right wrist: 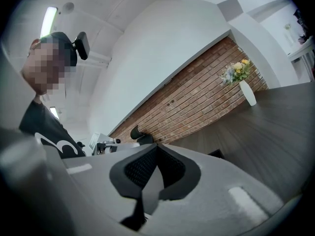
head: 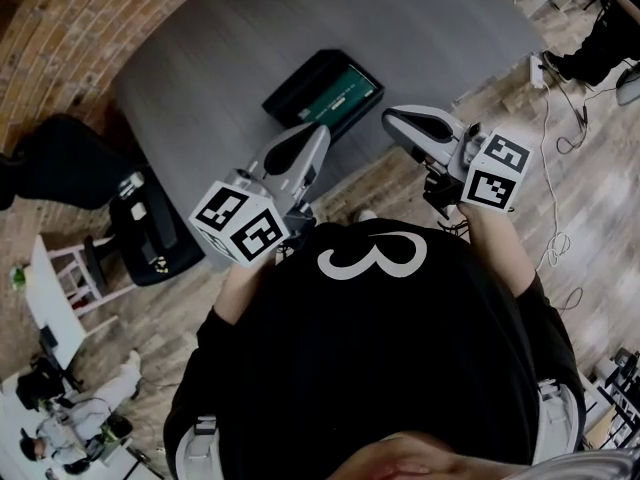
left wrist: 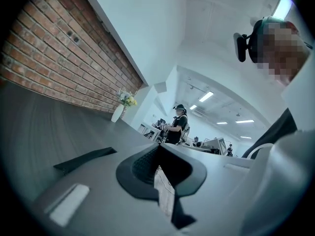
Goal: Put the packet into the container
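A black container (head: 288,96) lies open on the grey table (head: 200,78), with a green packet (head: 346,92) lying inside it. My left gripper (head: 320,128) hovers at the table's near edge, just short of the container, its jaws shut with nothing between them. My right gripper (head: 390,118) is held to the right of the container, off the table's corner, and its jaws meet too. In the left gripper view the jaw tips (left wrist: 158,147) touch, and the container (left wrist: 86,159) shows as a low dark shape. The right gripper view shows its tips (right wrist: 156,146) touching.
A brick wall (head: 60,28) runs along the table's far side, with a white vase of flowers (left wrist: 119,111) by it. A black office chair (head: 140,228) stands left of me. Cables (head: 555,168) trail on the wooden floor at right. A person (left wrist: 176,124) stands far off.
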### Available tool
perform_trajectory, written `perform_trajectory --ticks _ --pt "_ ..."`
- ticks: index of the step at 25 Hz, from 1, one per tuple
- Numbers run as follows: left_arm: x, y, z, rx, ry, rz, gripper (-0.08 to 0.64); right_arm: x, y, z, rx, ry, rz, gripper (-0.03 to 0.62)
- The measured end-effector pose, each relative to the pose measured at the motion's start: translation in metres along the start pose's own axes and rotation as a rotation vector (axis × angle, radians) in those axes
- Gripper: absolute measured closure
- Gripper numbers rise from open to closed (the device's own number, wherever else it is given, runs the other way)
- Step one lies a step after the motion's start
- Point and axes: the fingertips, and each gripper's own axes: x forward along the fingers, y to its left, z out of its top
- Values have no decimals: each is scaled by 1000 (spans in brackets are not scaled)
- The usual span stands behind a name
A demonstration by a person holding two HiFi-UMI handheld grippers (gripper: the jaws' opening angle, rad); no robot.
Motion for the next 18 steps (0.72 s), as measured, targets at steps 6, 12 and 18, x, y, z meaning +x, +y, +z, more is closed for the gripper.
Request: perform_trajectory --ticks 6,12,18 --pt "-6 4 -7 10 11 31 548 0 -3 1 6 -12 -5 591" --pt "-9 9 -9 0 3 53 549 0 -5 -2 19 -15 -10 591" --pt "-3 10 -4 -4 3 51 548 1 -13 0 25 -12 -14 591"
